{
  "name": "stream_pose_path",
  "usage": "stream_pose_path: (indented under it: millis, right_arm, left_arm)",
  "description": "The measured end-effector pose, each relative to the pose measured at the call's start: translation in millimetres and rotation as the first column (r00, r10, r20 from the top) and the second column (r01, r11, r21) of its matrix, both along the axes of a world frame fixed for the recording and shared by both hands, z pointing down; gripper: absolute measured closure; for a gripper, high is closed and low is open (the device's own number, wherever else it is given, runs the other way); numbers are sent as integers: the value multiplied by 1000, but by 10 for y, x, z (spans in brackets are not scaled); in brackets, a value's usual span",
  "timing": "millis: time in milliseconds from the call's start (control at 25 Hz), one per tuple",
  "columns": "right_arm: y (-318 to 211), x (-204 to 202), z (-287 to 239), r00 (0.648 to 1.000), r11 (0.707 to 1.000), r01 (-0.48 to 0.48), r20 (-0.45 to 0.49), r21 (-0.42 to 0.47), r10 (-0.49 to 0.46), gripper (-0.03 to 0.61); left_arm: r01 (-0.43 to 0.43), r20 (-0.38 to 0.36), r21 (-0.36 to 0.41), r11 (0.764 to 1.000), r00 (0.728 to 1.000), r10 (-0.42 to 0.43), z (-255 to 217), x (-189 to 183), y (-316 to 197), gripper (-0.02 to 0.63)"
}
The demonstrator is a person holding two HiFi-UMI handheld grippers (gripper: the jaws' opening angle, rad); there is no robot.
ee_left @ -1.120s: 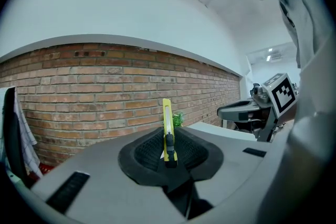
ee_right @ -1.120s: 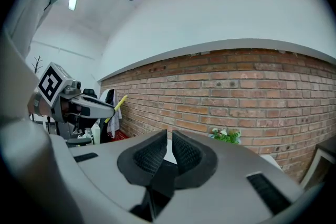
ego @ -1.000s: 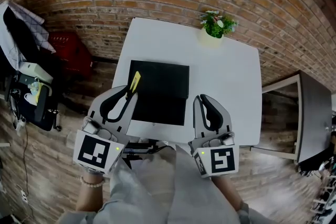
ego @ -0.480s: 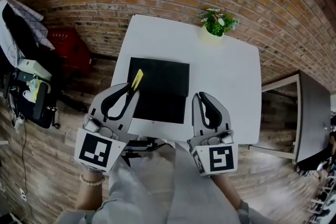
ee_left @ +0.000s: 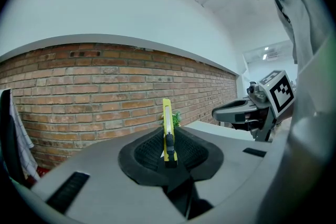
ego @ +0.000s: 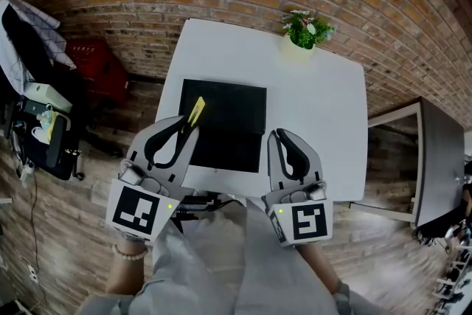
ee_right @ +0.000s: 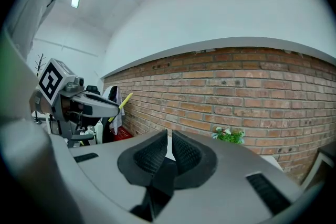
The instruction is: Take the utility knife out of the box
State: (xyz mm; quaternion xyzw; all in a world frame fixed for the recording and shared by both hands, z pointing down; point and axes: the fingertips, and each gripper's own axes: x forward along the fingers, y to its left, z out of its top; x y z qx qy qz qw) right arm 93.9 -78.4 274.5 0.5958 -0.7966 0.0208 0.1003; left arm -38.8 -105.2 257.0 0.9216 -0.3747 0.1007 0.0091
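Observation:
My left gripper [ego: 188, 127] is shut on a yellow utility knife [ego: 195, 111], which sticks out past the fingertips over the left edge of the flat black box [ego: 228, 122]. In the left gripper view the knife [ee_left: 167, 128] stands upright between the ribbed pads, clamped at its lower end. My right gripper [ego: 279, 136] hovers at the box's near right corner with its jaws together and nothing between them [ee_right: 169, 149]. From the right gripper view I also see the left gripper [ee_right: 79, 102] holding the knife [ee_right: 122, 101].
The box lies on a white table [ego: 317, 99] set against a brick wall. A small potted plant [ego: 304, 33] stands at the table's far right. A red crate [ego: 96, 66] and hanging clothes [ego: 26, 33] are on the left, and a second table [ego: 439, 158] on the right.

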Motion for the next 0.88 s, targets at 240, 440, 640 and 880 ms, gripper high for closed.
stream_pose_path:
  millis: [240, 440, 640, 880]
  right_arm:
    - [8, 15, 40, 1000, 1000, -4, 10, -11, 4, 522]
    - [1, 34, 73, 1000, 1000, 0, 11, -22, 0, 522]
    - [12, 21, 105, 1000, 999, 4, 6, -32, -4, 522]
    - [6, 12, 119, 1000, 999, 8, -5, -37, -8, 522]
  left_arm:
    - [-11, 2, -3, 1000, 1000, 11, 24, 32, 9, 538]
    - [-16, 8, -7, 1000, 1000, 16, 38, 70, 5, 538]
    - [-20, 10, -8, 1000, 1000, 21, 55, 70, 8, 538]
    - [-24, 10, -9, 1000, 1000, 24, 67, 80, -2, 538]
